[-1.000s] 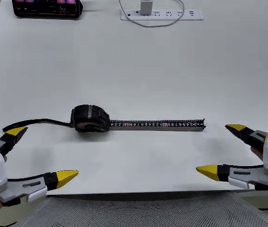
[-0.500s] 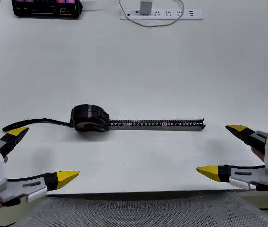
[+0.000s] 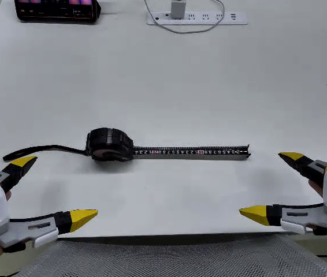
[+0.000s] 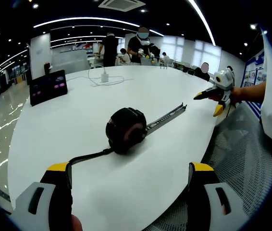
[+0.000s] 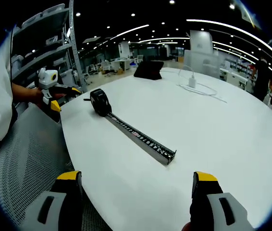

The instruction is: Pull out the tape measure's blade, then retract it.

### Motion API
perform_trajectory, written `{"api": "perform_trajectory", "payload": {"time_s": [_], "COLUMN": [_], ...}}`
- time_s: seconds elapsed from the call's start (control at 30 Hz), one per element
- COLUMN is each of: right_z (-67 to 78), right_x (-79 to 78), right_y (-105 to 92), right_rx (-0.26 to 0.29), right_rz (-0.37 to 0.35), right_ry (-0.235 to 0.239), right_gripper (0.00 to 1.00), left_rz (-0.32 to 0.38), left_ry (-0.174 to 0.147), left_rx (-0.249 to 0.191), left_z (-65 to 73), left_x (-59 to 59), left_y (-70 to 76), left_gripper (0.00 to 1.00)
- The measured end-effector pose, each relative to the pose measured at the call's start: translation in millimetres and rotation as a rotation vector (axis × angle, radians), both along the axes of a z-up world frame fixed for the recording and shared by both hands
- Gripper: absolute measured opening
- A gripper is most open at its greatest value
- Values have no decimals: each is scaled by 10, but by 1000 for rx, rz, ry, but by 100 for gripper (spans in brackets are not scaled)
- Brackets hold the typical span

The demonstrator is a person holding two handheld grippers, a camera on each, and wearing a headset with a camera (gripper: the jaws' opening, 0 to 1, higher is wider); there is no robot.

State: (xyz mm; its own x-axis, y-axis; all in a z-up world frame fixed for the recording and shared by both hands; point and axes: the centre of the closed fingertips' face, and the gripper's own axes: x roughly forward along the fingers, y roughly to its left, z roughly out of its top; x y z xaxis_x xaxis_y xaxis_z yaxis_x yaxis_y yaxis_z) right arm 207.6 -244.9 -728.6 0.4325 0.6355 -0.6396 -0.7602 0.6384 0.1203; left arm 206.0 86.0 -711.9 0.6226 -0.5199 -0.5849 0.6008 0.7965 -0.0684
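Tape measure (image 3: 110, 144) (blade (image 3: 192, 152) out) lies clear of left tool (image 3: 60, 186), right tool (image 3: 262, 183), both gaping

Head view: left tool (image 3: 59, 187) body runs off the left and bottom edges, and right tool (image 3: 265, 183) body runs off the right edge. Dark screen (image 3: 58, 10) at far left is cut by the top edge, as is the white plug (image 3: 178, 8) on the power strip (image 3: 210, 18). Worktop (image 3: 152, 86) far edge is out of frame. Tape measure blade (image 3: 191, 152) numerals are too small to read, same for the case (image 3: 110, 144) label. Left gripper view: far people (image 4: 126, 48) too small for detail.
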Motion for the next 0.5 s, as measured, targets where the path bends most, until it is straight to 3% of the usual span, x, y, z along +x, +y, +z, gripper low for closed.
{"api": "perform_trajectory", "payload": {"time_s": [0.5], "right_z": [-1], "right_x": [-9], "right_y": [-14], "right_rx": [-4], "right_rz": [-1], "right_ry": [1], "right_gripper": [96], "left_rz": [-4], "left_ry": [0], "left_rx": [-9], "left_z": [26], "left_x": [9], "left_y": [-35], "left_gripper": [99]}}
